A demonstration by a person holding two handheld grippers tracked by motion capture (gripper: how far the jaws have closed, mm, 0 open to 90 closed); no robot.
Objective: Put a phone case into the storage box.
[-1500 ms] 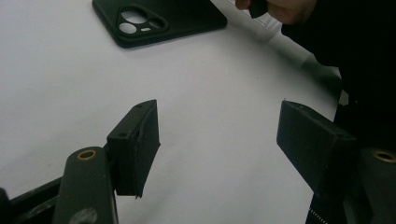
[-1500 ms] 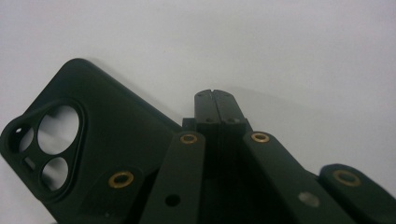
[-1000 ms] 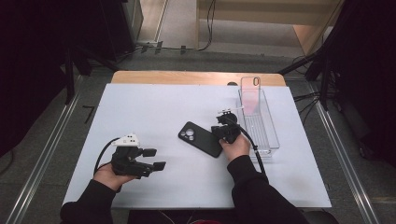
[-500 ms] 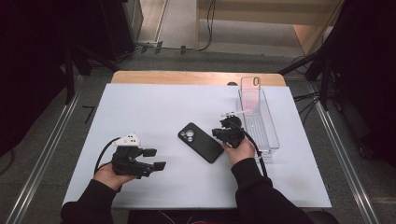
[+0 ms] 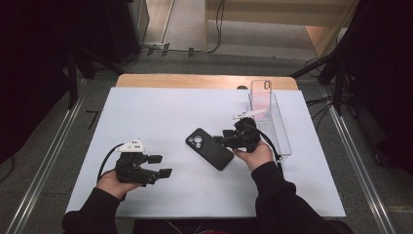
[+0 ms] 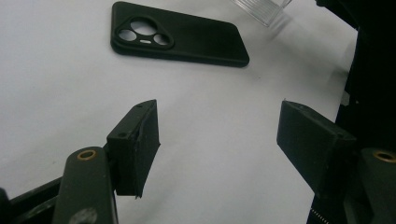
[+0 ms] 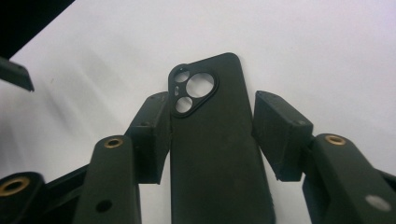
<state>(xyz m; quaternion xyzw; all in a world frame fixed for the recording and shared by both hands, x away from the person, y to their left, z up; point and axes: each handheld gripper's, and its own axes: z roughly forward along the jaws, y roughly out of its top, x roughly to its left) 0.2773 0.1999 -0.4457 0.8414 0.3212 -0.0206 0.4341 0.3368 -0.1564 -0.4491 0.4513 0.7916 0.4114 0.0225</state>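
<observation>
**A:** Start on the left. What is your left gripper [image 5: 163, 165] doing?

**B:** Your left hand [image 5: 113, 183] holds it low over the white table [image 5: 146, 112], near the front edge. Its jaws stand wide apart. Nothing is between them. In the left gripper view you see just bare white table in the gap.

**A:** And what lies in the middle?

**B:** The black phone case [image 5: 209, 148] lies flat on the table, back side up. You can see the round camera holes at its far left end. It sits slanted, between your two grippers, and well apart from the left one.

**A:** Now the right gripper [image 5: 220, 141]?

**B:** Your right hand [image 5: 255, 155] holds it just beside the case, pointing left. Its jaws have just been opening. In the right gripper view the case [image 7: 212, 140] runs up between the two jaws. The jaw on the left of that view looks like it is at the case's edge. The other jaw stands off from it, with white table showing in the gap. So the case is not pinched.

**A:** What is farther right?

**B:** A clear plastic bin [image 5: 272, 122] sits right behind your right hand. A see-through pink phone case [image 5: 261, 95] stands up at its far end.
</observation>
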